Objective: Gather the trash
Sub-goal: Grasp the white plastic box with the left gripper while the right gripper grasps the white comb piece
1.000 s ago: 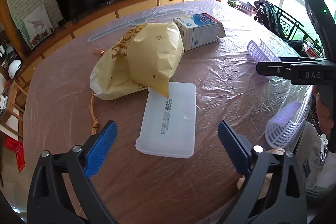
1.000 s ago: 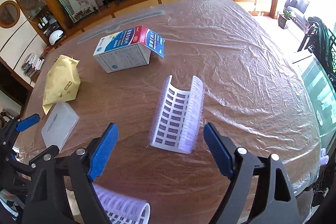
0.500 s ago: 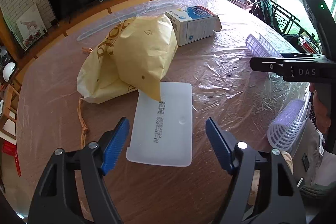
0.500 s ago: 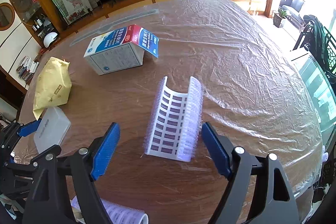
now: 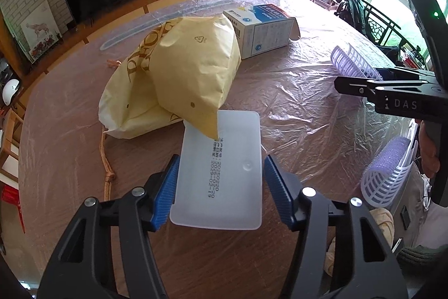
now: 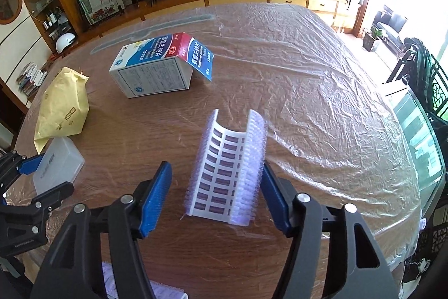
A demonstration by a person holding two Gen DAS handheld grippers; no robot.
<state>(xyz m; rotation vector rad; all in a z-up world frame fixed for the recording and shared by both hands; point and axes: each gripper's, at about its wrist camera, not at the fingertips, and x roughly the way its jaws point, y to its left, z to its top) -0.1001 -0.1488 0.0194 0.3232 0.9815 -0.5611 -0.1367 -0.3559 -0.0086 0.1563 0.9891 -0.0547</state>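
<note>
A white translucent plastic box (image 5: 224, 173) lies flat on the table, one corner under a yellow paper bag (image 5: 182, 74). My left gripper (image 5: 221, 173) straddles its near end with its jaws closing: the left pad is at the box's edge and a narrow gap shows at the right pad. A white curved hair-roller shell with purple bristles (image 6: 226, 167) lies between the closing jaws of my right gripper (image 6: 216, 173). Its right pad meets the bristles and its left pad stands apart. Each gripper shows in the other's view, left gripper (image 6: 28, 167) and right gripper (image 5: 364, 88).
A blue and white medicine carton (image 6: 159, 66) with an open flap lies behind the bag on the film-covered table (image 6: 308, 74). A brown cord (image 5: 106, 159) trails left of the box. A purple roller in a white mesh shell (image 5: 386, 173) sits past the table's right edge.
Both pairs of jaws have narrowed around what lies between them. The left gripper has come forward over the white box, and the right one closer over the roller shell.
</note>
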